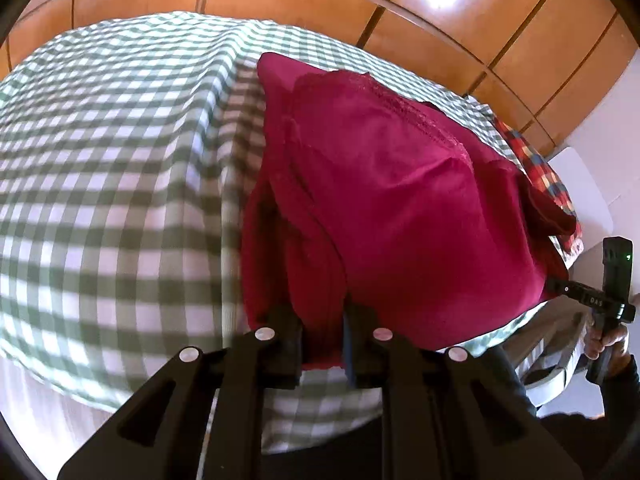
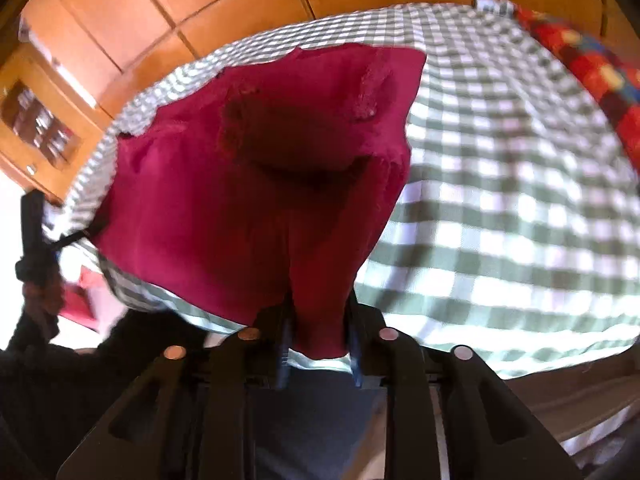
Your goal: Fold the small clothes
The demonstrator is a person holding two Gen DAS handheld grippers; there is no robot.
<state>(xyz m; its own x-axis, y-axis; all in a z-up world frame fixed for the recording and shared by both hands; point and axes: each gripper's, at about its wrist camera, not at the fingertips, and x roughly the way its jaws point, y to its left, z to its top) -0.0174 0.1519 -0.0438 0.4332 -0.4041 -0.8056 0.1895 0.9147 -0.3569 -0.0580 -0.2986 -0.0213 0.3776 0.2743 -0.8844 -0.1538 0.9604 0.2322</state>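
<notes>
A small dark-pink garment (image 1: pixel 392 208) with a lace edge lies on the green-and-white checked cloth (image 1: pixel 112 152). My left gripper (image 1: pixel 323 344) is shut on a bunched near edge of it, the fabric pinched between both pads. In the right wrist view the same garment (image 2: pixel 260 184) hangs from my right gripper (image 2: pixel 318 338), which is shut on another bunched part of its near edge. The garment's far part rests on the cloth, with a hollow fold in its middle.
The checked cloth (image 2: pixel 500 200) covers a table over an orange tiled floor (image 1: pixel 320 4). A red, blue and yellow checked fabric (image 2: pixel 592 64) lies at the table's far side. A wooden cabinet (image 2: pixel 40 120) stands at the left. The person's hand (image 1: pixel 608 340) holds the other gripper's handle.
</notes>
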